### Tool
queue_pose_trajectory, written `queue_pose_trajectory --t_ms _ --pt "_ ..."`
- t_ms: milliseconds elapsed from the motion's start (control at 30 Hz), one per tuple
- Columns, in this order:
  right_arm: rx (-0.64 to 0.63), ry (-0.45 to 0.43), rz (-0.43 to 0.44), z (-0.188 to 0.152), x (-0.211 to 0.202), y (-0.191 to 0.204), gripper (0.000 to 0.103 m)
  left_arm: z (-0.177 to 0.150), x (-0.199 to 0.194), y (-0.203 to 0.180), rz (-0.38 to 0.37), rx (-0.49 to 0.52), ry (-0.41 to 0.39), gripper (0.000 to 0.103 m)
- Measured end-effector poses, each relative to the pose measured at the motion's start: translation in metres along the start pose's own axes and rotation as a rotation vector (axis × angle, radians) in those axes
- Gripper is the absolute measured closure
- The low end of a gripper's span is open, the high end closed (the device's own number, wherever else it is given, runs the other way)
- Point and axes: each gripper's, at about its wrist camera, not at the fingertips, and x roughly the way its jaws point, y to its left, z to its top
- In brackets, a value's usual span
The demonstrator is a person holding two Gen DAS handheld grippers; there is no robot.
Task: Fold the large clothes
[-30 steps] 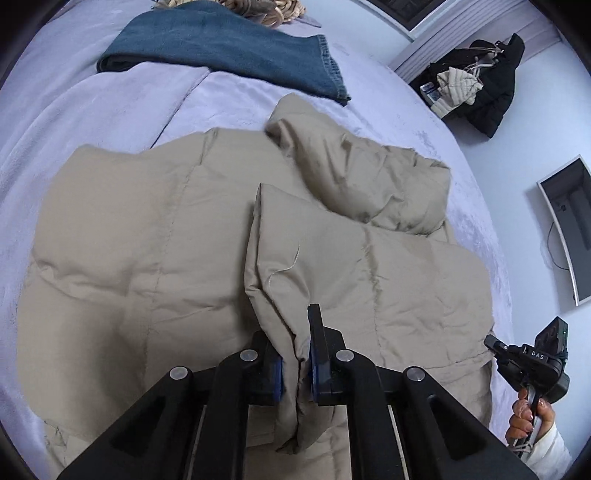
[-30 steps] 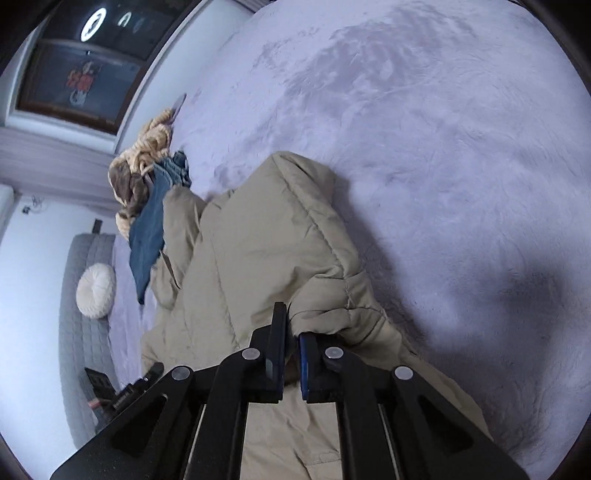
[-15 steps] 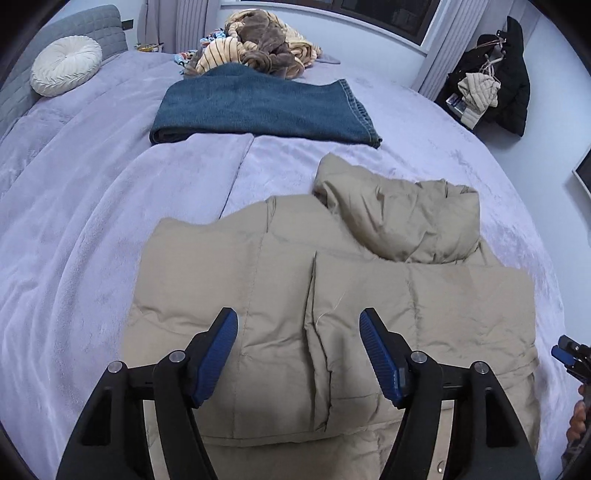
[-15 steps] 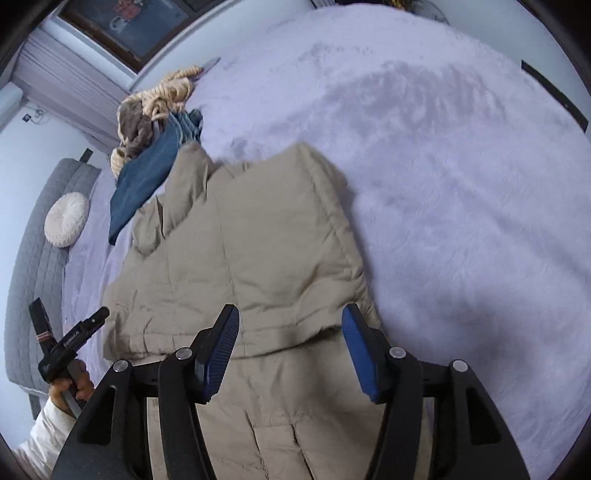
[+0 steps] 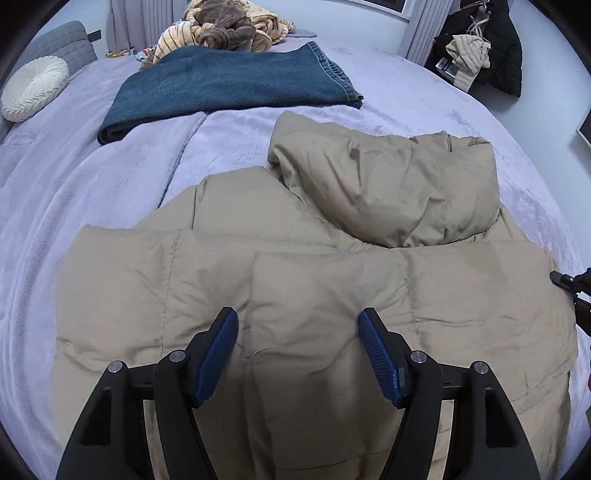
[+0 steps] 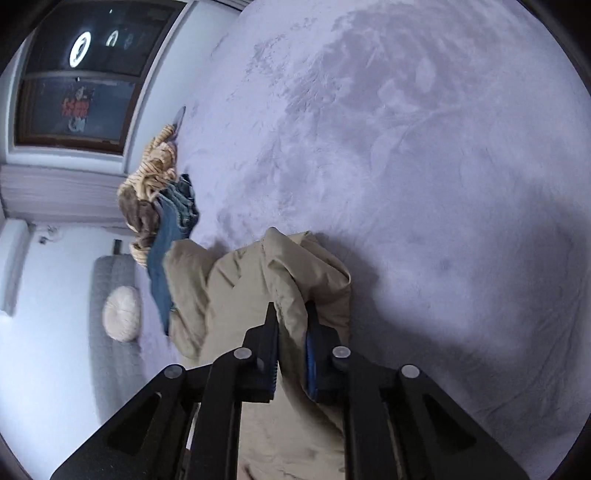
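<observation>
A beige puffer jacket [image 5: 332, 273] lies spread on the lilac bed cover [image 5: 92, 192], its hood [image 5: 388, 184] bunched up at the far side. My left gripper [image 5: 297, 314] hangs open just above the jacket's body with nothing pinched between its blue pads. In the right wrist view my right gripper [image 6: 291, 310] is closing its jaws on a raised fold of the jacket [image 6: 240, 280] at its edge, and the pads press on the fabric. The right gripper's tip [image 5: 572, 291] also peeks in at the right edge of the left wrist view.
Folded blue jeans [image 5: 229, 85] lie beyond the jacket, with a heap of striped and brown clothes [image 5: 229, 26] behind them. A round cream cushion [image 5: 33, 86] rests at the grey headboard. Dark coats [image 5: 491, 48] hang at the far right. Bare cover [image 6: 424, 166] stretches beside the jacket.
My left gripper let go of the jacket fold and stands open over it. My right gripper opened, moved along the jacket, and has closed on another fold at its edge.
</observation>
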Motion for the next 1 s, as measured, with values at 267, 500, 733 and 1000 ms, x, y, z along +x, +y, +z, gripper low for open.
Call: queue_pose_trajectory --t_ms 267,500,733,1000 --pt "-0.12 -0.048 -0.19 -0.004 -0.003 -0.002 0.078 -0.001 -0.005 -0.003 0.043 0.024 -0.005 0.032" --pt "-0.375 -0.104 -0.307 -0.06 -0.059 0.025 0.077 -0.025 -0.039 0.005 0.058 0.035 -0.006 0.032" --pt "-0.449 -0.032 -0.388 -0.099 -0.046 0.011 0.077 -0.046 -0.024 0.012 0.108 0.02 0.026 0.032" --pt "-0.387 0.01 -0.367 -0.098 -0.062 0.005 0.071 -0.044 -0.047 0.009 0.141 0.007 0.061 0.032"
